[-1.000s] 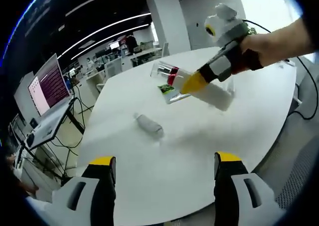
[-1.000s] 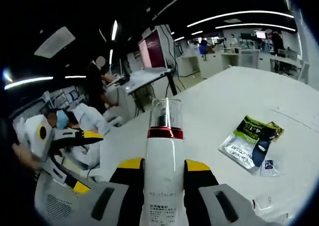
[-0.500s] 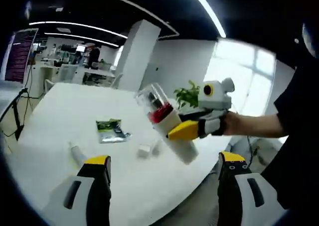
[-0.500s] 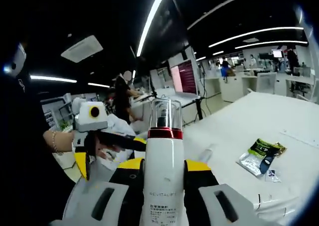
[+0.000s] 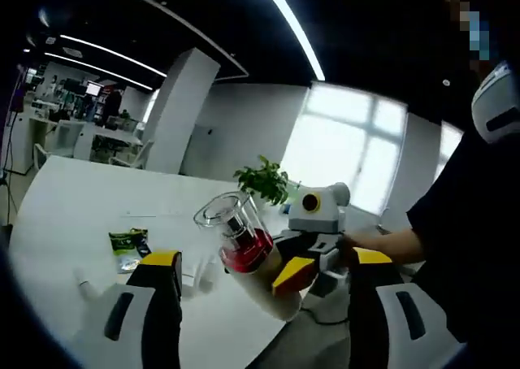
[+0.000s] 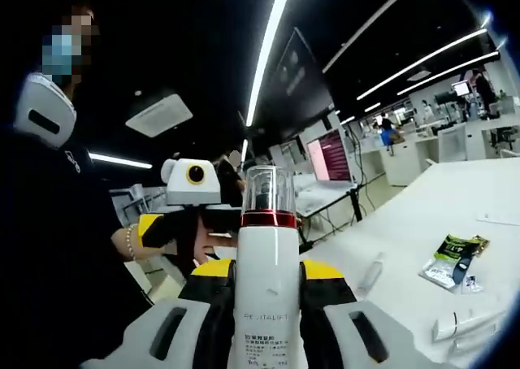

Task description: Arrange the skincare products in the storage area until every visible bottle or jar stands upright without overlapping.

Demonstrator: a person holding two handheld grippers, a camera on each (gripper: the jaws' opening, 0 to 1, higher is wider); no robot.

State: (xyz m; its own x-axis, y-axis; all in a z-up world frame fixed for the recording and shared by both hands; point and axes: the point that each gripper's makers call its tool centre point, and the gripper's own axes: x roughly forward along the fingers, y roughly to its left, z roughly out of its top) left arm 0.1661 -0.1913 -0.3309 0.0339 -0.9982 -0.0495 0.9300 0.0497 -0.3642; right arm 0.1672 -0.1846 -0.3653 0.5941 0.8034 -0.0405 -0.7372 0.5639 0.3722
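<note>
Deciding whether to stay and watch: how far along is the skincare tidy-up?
Nothing looks finished yet. In hand: the right gripper is shut on the white pump bottle, held off the table. The left gripper is open. Left: a small tube lies flat on the table, another pale item lies near the sachet, and the bottle must be stood upright.

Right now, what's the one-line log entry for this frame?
right gripper: shut on white pump bottle, lifted off table | left gripper: open | green sachet: flat on table
</note>
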